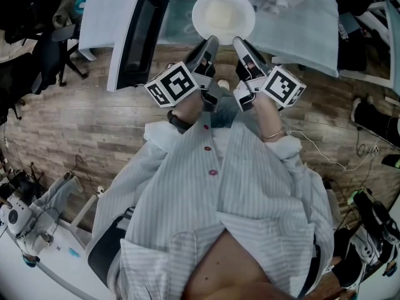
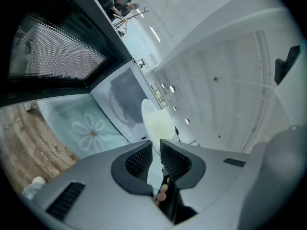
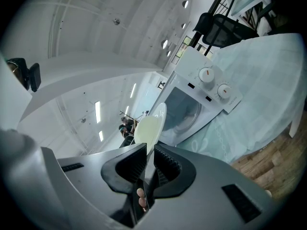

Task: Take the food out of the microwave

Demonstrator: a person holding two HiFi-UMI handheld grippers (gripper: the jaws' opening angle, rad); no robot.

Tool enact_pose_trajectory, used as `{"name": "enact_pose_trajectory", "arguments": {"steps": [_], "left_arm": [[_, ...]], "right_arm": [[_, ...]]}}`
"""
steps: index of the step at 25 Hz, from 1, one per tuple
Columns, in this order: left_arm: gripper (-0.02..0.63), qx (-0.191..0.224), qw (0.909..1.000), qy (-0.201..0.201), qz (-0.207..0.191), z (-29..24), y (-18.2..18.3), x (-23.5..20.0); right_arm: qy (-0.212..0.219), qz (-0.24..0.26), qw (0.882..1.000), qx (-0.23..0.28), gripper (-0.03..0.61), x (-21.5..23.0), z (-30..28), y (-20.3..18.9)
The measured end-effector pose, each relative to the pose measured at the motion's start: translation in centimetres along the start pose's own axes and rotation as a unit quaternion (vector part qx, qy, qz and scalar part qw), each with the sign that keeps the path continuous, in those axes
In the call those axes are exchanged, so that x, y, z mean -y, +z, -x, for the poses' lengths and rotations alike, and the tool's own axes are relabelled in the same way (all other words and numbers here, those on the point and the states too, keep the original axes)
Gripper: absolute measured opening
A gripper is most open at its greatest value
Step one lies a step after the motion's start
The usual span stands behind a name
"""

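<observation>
Plate [image 1: 223,16] of food, just outside the microwave [image 3: 204,87], lay at 12 o'clock from both hands. The left gripper [image 1: 210,42] pinched its rim at 7, the right gripper [image 1: 239,42] at 5.

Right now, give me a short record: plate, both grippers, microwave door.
plate: white, pale food on it, held in front of the microwave
left gripper: shut on plate rim
right gripper: shut on plate rim
microwave door: open, swung out to the left
</observation>
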State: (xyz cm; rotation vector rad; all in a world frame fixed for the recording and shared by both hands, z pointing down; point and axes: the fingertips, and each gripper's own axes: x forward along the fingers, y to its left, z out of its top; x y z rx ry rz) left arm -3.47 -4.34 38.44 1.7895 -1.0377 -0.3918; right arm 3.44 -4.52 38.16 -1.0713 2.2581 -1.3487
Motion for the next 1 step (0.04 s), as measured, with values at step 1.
{"name": "enact_pose_trajectory", "arguments": {"steps": [1], "left_arm": [[0.058,0.0,1.0,0.0,0.0,0.01,-0.02,0.04]], "right_arm": [[-0.007,-0.004,1.0,0.0,0.067,0.26,0.17,-0.08]]}}
